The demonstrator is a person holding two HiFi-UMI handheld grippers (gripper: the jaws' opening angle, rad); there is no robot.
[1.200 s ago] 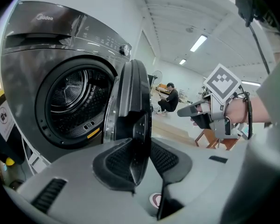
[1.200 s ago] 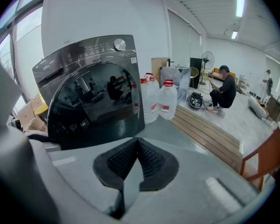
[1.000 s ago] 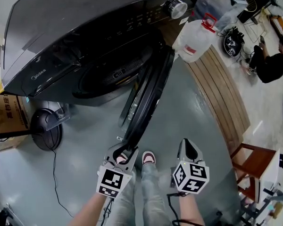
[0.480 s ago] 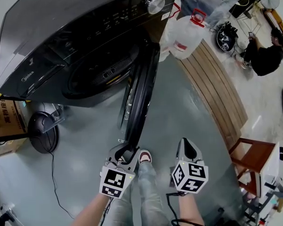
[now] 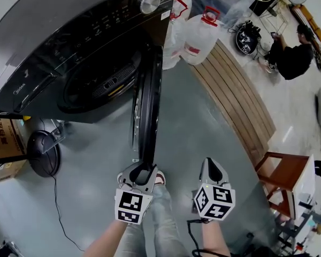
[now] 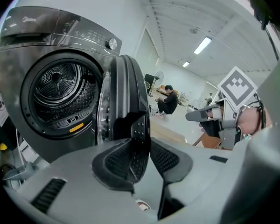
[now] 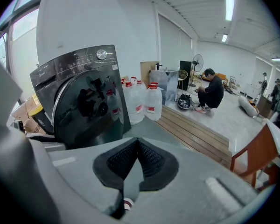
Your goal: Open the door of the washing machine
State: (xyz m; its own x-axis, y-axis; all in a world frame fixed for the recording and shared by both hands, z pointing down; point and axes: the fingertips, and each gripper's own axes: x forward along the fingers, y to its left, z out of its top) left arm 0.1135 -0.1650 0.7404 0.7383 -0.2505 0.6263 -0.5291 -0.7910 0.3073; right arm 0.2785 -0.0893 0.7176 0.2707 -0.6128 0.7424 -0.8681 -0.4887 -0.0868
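Gripping door (image 5: 147, 98) edge with left gripper (image 5: 144, 171), jaws pinched on it | door stands wide open on washing machine (image 5: 48, 42) (drum (image 6: 60, 85) exposed) | right gripper (image 5: 213, 166) closed, empty.

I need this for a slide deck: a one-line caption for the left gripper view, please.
Left claw clamped on the edge of the washing machine door, swung open to show the drum.

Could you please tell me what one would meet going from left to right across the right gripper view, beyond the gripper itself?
cardboard boxes → washing machine → water jugs → seated person → wooden chair
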